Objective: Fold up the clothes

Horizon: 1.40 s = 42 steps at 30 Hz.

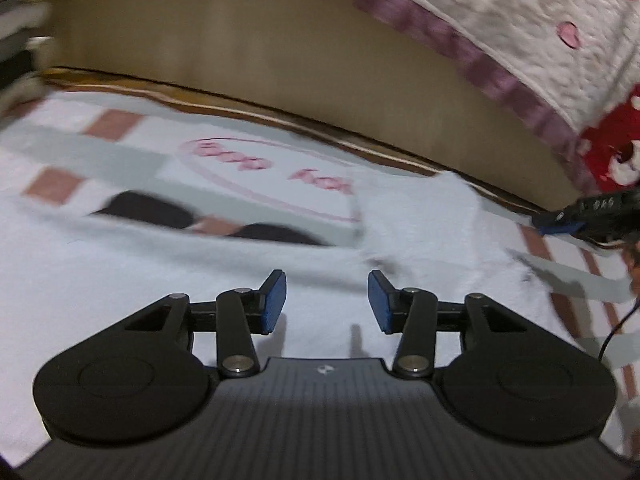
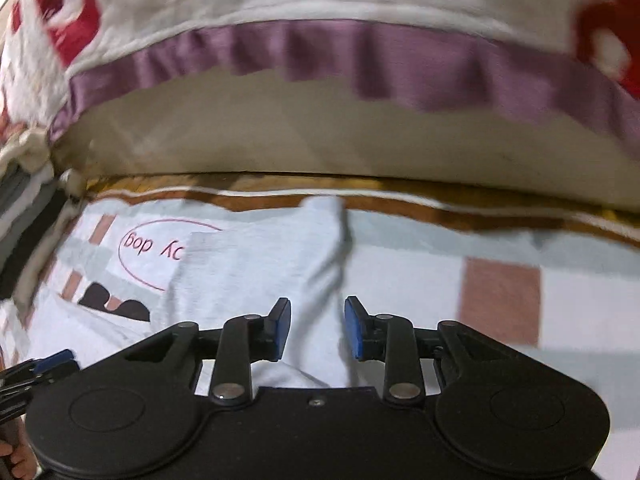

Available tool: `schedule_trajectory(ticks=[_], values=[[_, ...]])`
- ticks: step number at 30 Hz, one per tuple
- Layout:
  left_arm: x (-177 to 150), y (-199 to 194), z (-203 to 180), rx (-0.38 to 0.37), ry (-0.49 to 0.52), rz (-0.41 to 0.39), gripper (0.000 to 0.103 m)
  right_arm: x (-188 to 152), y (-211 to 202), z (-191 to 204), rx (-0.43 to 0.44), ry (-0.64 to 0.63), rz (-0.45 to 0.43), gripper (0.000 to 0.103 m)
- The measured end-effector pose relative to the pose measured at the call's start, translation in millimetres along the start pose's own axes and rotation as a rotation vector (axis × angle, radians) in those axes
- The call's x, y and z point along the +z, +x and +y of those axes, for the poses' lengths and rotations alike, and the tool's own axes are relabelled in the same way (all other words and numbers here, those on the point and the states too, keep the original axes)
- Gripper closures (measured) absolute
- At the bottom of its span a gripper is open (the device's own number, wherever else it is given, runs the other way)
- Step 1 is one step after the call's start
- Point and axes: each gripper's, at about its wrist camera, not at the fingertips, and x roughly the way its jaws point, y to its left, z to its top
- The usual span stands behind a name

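Note:
A pale white garment (image 1: 424, 232) lies spread on the patterned bed sheet (image 1: 100, 152), one corner reaching toward the bed's far edge. My left gripper (image 1: 327, 303) hovers just over its near part, open, with nothing between the blue pads (image 1: 276, 304). In the right wrist view the same garment (image 2: 256, 264) runs up from under my right gripper (image 2: 318, 329), which is open above the cloth with its jaws apart and empty. The right gripper (image 1: 592, 220) shows at the far right edge of the left view. The left gripper (image 2: 40, 368) shows at the lower left of the right view.
The sheet (image 2: 500, 300) has pink squares, grey bands and a pink oval with lettering (image 2: 156, 248). A beige wall or headboard (image 1: 240, 40) rises behind a brown edge strip. A white, red and purple blanket (image 2: 360, 52) hangs over it. A hand (image 2: 16, 456) is at bottom left.

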Motion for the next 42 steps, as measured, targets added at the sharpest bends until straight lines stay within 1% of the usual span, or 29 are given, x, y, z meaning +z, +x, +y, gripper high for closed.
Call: schedule_trajectory(ticks=[3,4,9,11,12,13,14,15,16,17,18,20,22,24,25,26,27,28,29,30,31,32,33,34,35,36,39,41,42], values=[[29.3,35.6,-11.7,-0.076,-0.008,0.045,0.05,-8.1,9.4,-11.9,0.04,0.058,0.007,0.067],[38.2,49.6,-14.2,-0.089,-0.01,0.066,0.05,-10.5,14.2,-14.6,0.05,0.069,0.007,0.067],[54.0,95.7,-29.0,-0.084,0.105,0.094,0.049,-12.5,47.7,-17.4,0.054,0.074,0.07,0.065],[59.3,113.3,-35.0,-0.08,0.156,0.103,0.05,-14.9,50.0,-15.3,0.049,0.061,0.059,0.059],[62.0,122.1,-38.0,-0.078,0.181,0.107,0.061,-16.5,49.4,-12.7,0.046,0.056,0.057,0.058],[64.6,130.9,-41.0,-0.076,0.206,0.111,0.088,-20.0,48.9,-9.0,0.042,0.033,0.049,0.058],[67.3,139.7,-44.0,-0.074,0.231,0.116,0.102,-24.6,48.4,-4.7,0.038,-0.002,0.037,0.058],[70.0,148.5,-47.0,-0.072,0.257,0.12,0.101,-29.2,47.9,-0.5,0.034,-0.037,0.026,0.058],[72.6,157.3,-50.0,-0.07,0.282,0.124,0.101,-33.6,48.5,4.7,0.021,-0.092,0.01,0.081],[74.0,158.4,-50.0,-0.066,0.294,0.11,0.101,-36.6,50.6,9.2,0.001,-0.146,-0.001,0.101],[74.0,155.9,-47.1,-0.045,0.292,0.09,0.101,-38.9,53.1,13.2,-0.018,-0.192,-0.01,0.102],[74.3,154.6,-41.0,0.019,0.288,0.062,0.101,-37.0,53.0,11.6,-0.045,-0.188,-0.044,0.103],[73.1,157.7,-30.2,0.038,0.246,0.064,0.101,-37.0,52.9,4.3,-0.054,-0.157,-0.059,0.103],[72.6,151.6,-23.1,0.05,0.167,0.04,0.1,-37.8,53.0,-1.1,-0.058,-0.134,-0.068,0.103],[72.5,147.4,-20.2,0.058,0.125,0.024,0.095,-36.8,52.8,-0.8,-0.062,-0.134,-0.068,0.103],[73.2,140.1,-18.3,0.075,0.084,0.003,0.095,-34.4,52.5,0.4,-0.082,-0.136,-0.071,0.103],[74.4,129.4,-17.3,0.109,0.042,-0.022,0.092,-32.2,51.9,1.6,-0.128,-0.139,-0.081,0.103],[74.9,116.3,-15.0,0.135,-0.003,-0.039,0.083,-30.0,50.7,1.8,-0.199,-0.155,-0.093,0.103],[74.2,104.1,-11.2,0.135,-0.054,-0.035,0.079,-26.9,47.5,1.7,-0.268,-0.187,-0.101,0.103],[72.9,93.0,-7.0,0.123,-0.109,-0.022,0.077,-23.4,41.1,1.3,-0.295,-0.214,-0.102,0.102],[73.9,88.6,-4.0,0.093,-0.15,0.031,0.077,-20.2,31.2,1.1,-0.276,-0.22,-0.105,0.1],[75.3,89.6,-3.5,0.04,-0.166,0.11,0.077,-18.6,18.6,2.5,-0.219,-0.215,-0.106,0.094],[73.7,87.6,-3.0,-0.005,-0.179,0.159,0.077,-18.0,5.3,4.6,-0.149,-0.209,-0.104,0.093],[70.6,83.1,-2.0,-0.042,-0.195,0.187,0.076,-19.5,-5.7,8.8,-0.101,-0.221,-0.101,0.09],[67.3,80.6,-0.8,-0.065,-0.218,0.208,0.074,-23.7,-12.5,15.3,-0.082,-0.251,-0.092,0.086],[63.9,79.3,0.5,-0.078,-0.244,0.226,0.07,-28.6,-17.6,22.6,-0.071,-0.286,-0.079,0.082],[63.1,82.9,1.8,-0.104,-0.285,0.289,0.068,-39.8,-15.9,38.6,-0.071,-0.351,-0.005,0.082],[56.7,79.3,-0.9,-0.096,-0.294,0.3,0.069,-43.6,-10.9,43.8,-0.074,-0.377,0.034,0.079],[55.0,75.3,-3.5,-0.069,-0.308,0.298,0.069,-45.5,-7.3,47.3,-0.083,-0.392,0.056,0.076]])
